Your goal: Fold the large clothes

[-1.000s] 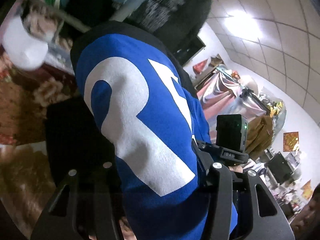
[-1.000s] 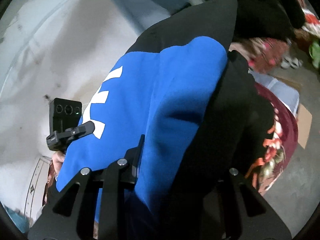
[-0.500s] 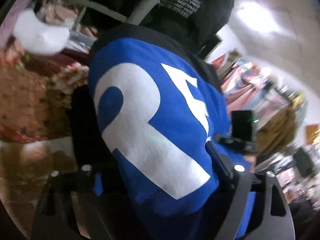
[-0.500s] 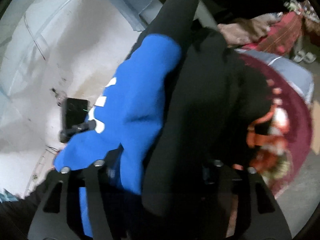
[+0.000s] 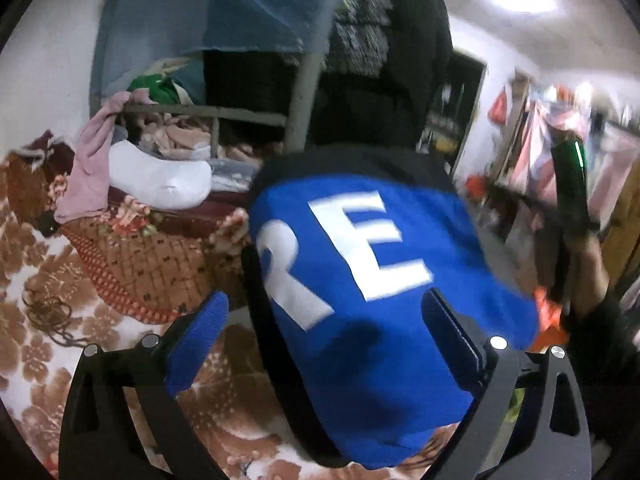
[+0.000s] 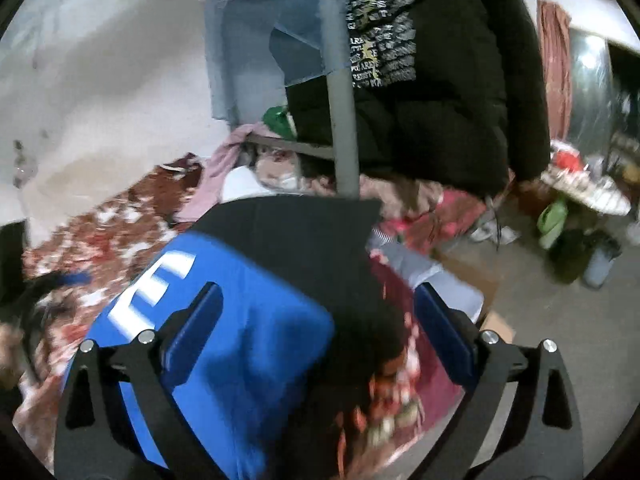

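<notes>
Both grippers are letting go. The left gripper (image 5: pixel 326 320) is standing with its jaws spread wide; they have just been opening, and the blue and black garment (image 5: pixel 372 288) is sitting between the blue pads without either pad pressing on it. The garment is folded into a thick bundle, white letters facing up, and it is lying on the floral blanket (image 5: pixel 48 364) that covers the bed.

Over on the other side, the right gripper (image 6: pixel 318 316) is doing the same: jaws wide, just been opening, with the garment (image 6: pixel 240 340) lying loose between them and nothing gripped. From this view the bundle's black edge is pointing toward the grey bed post (image 6: pixel 342 120), which is rising just behind the garment.

Behind the garment, a black jacket with printed text (image 6: pixel 432 80) is hanging beside that post. A white pillow (image 5: pixel 160 184) and a pink cloth (image 5: pixel 92 164) are piled behind the garment, by the bed rail.
</notes>
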